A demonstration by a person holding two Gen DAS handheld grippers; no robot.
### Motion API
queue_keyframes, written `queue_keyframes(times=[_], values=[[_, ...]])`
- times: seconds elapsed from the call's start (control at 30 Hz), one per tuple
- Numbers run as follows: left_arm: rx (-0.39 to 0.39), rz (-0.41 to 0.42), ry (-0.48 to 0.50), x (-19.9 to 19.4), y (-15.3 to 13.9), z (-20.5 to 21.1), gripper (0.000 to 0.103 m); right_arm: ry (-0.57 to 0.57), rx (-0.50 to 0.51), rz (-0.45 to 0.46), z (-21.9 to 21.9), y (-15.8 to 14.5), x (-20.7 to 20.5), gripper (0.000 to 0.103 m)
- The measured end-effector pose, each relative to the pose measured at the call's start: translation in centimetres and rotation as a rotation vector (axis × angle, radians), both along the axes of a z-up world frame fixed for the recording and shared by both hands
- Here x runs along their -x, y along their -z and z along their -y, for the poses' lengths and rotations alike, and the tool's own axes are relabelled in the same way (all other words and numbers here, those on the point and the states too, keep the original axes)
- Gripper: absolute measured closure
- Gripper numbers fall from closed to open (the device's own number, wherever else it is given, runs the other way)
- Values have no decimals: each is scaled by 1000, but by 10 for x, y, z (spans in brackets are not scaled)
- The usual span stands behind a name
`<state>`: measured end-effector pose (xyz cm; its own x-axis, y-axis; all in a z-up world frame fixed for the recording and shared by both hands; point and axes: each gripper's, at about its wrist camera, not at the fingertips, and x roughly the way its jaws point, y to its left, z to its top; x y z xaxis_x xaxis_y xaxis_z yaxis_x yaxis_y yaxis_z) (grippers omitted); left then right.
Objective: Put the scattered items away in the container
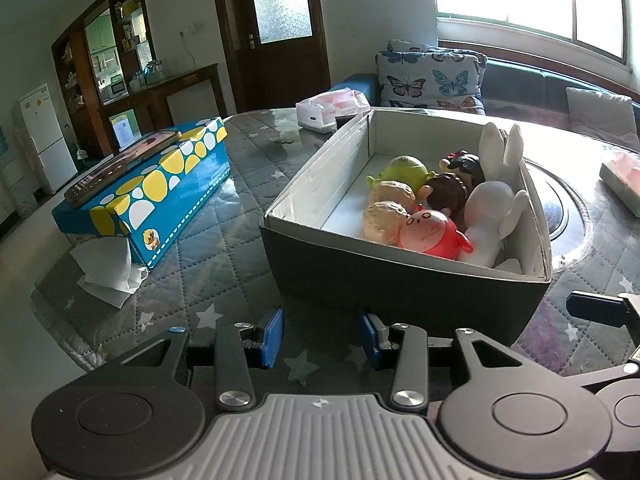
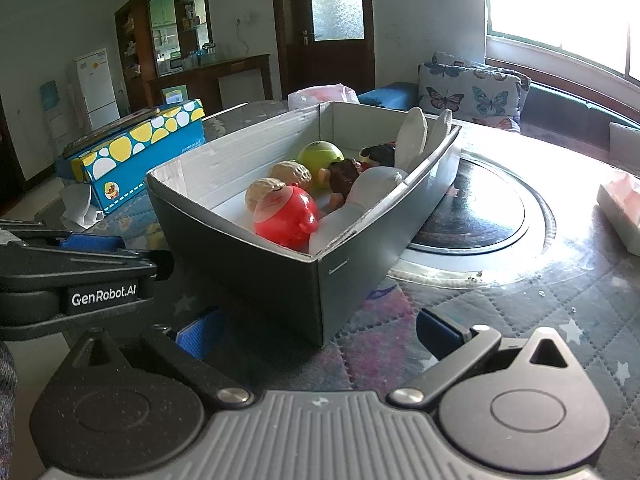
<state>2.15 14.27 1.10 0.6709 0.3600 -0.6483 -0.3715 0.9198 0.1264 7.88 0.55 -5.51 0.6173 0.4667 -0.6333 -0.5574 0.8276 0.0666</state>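
Note:
A dark cardboard box (image 1: 400, 284) with a white inside stands on the quilted table. It holds several toys: a red round figure (image 1: 434, 234), two peanut-shaped toys (image 1: 386, 208), a green head (image 1: 402, 168), a dark-haired doll (image 1: 454, 186) and a white rabbit (image 1: 494, 204). The box (image 2: 248, 276) and the red figure (image 2: 286, 212) also show in the right wrist view. My left gripper (image 1: 322, 336) is open and empty, just in front of the box's near wall. My right gripper (image 2: 320, 332) is open and empty, at the box's near corner.
A blue and yellow spotted box (image 1: 160, 184) with a phone (image 1: 120, 166) on top lies at the left, with tissue (image 1: 106, 274) under it. Tissue packs lie behind the box (image 1: 332, 108) and at the right edge (image 1: 622, 178). A round glass turntable (image 2: 480, 216) is to the right.

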Motion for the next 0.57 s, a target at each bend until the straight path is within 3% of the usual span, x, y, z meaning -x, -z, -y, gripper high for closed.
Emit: queue_keyframes(times=[0.57], values=[[-10, 31, 0, -1, -2, -2, 65, -3, 4, 16, -3, -1, -1, 0]])
